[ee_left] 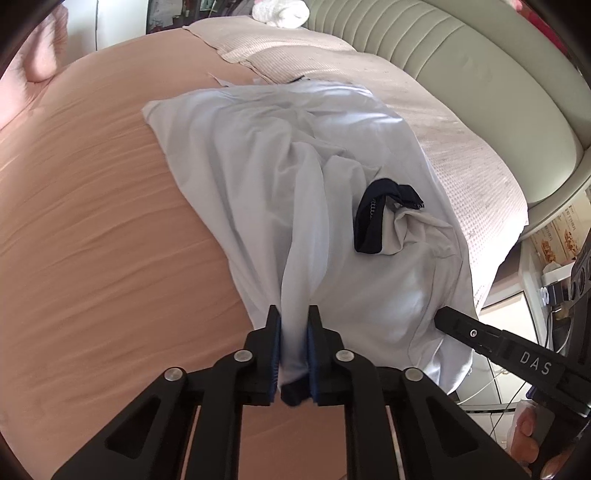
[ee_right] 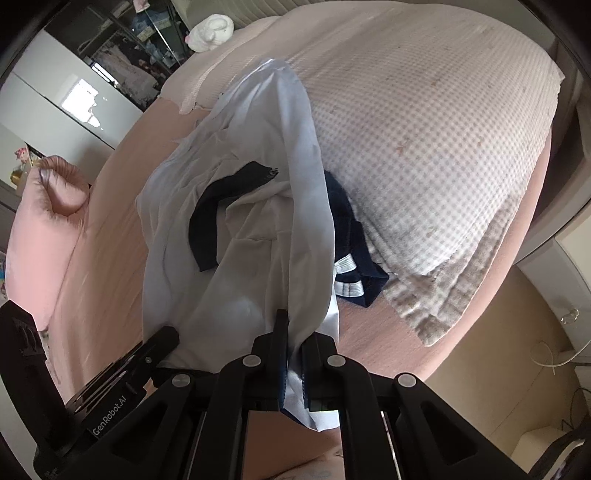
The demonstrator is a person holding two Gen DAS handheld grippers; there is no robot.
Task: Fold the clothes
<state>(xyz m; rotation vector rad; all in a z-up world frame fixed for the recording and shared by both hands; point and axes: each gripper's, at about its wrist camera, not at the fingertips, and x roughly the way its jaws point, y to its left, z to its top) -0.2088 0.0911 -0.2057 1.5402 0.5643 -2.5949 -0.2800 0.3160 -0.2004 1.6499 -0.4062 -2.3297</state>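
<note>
left hand-held gripper [ee_left: 293,343], bottom centre of the left wrist view: clamped tight on a bunched edge of the white shirt [ee_left: 258,177], dark trim poking out below the pads. rest of the shirt spread rumpled over the peach bed sheet [ee_left: 92,240], mid frame, navy collar [ee_left: 373,218] curled up on top. right hand-held gripper [ee_right: 294,350], bottom centre of the right wrist view: also pinched shut on a shirt edge, fabric pulled up in a ridge toward the top of frame. navy garment [ee_right: 351,236] just right of that ridge, touching the checked blanket [ee_right: 424,129]. white plush [ee_right: 210,31] far up top.
</note>
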